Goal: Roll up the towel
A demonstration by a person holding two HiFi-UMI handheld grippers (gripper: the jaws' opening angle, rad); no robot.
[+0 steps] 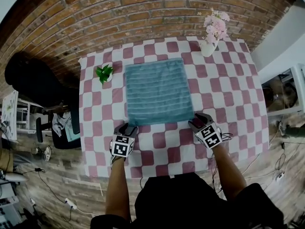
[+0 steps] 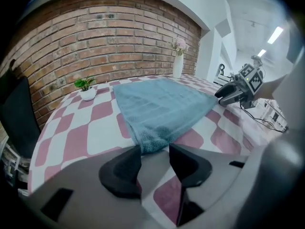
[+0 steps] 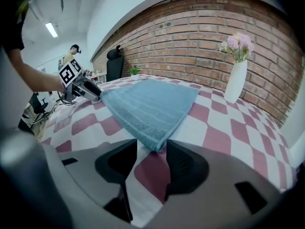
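Note:
A blue-green towel lies flat and spread out on the pink-and-white checked tablecloth. My left gripper sits at the towel's near left corner. In the left gripper view that corner lies slightly bunched between the fingertips of the left gripper, whose jaws stand apart. My right gripper is at the near right corner. In the right gripper view the corner's tip reaches into the gap of the right gripper, and the pads do not press on it.
A small potted plant stands just left of the towel's far corner. A white vase of pink flowers stands at the table's far right. A brick wall runs behind the table, and a chair stands at its left.

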